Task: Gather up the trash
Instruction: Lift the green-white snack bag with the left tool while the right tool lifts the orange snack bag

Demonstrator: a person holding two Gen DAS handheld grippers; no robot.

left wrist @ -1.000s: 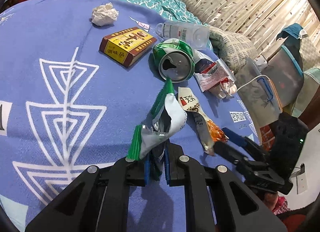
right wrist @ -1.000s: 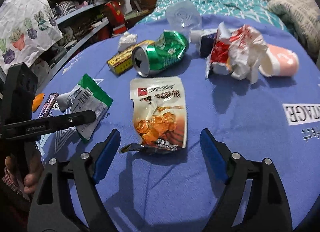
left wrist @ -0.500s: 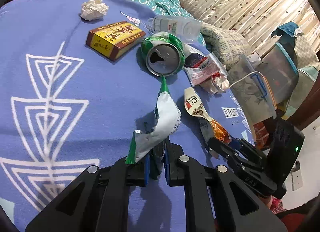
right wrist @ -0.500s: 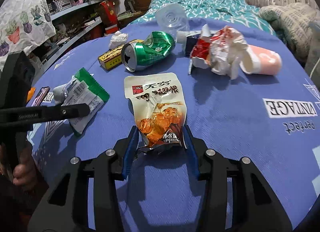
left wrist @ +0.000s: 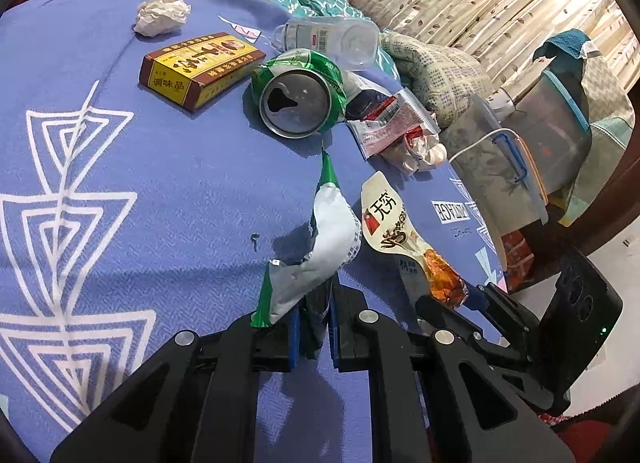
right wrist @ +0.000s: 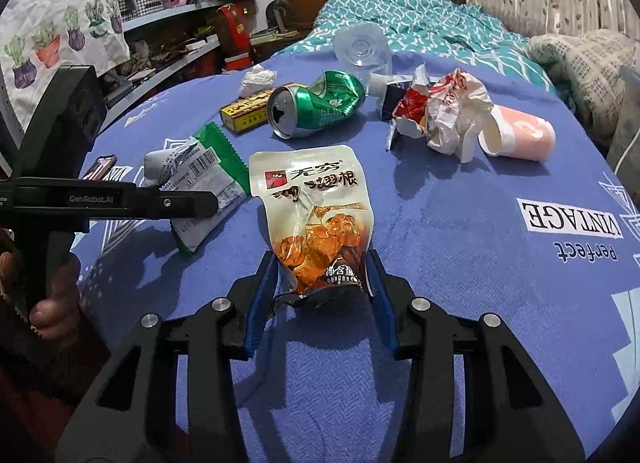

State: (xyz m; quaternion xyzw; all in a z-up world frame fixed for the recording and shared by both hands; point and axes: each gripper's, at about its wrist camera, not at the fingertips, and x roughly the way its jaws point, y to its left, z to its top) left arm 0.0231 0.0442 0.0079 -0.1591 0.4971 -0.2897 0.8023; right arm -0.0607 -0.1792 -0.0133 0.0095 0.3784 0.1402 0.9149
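My left gripper (left wrist: 313, 323) is shut on a green and white snack wrapper (left wrist: 324, 239), which stands up from its jaws; the wrapper also shows in the right wrist view (right wrist: 200, 179). My right gripper (right wrist: 320, 283) has its blue fingers (right wrist: 262, 295) pressed on both sides of the lower end of a white and orange snack pouch (right wrist: 316, 215), which is lifted and crumpled between them. That pouch shows in the left wrist view (left wrist: 400, 239) beside the right gripper (left wrist: 460, 303).
On the blue cloth (right wrist: 460, 263) lie a crushed green can (right wrist: 316, 107), a yellow box (left wrist: 196, 67), a crumpled tissue (left wrist: 160, 15), a clear plastic bottle (left wrist: 332, 39), crumpled red and white wrappers (right wrist: 436, 111) and a pink paper cup (right wrist: 520, 135).
My right gripper has moved forward and closed from wide open onto the pouch's lower end, which now buckles. My left gripper keeps hold of the green wrapper and has shifted slightly.
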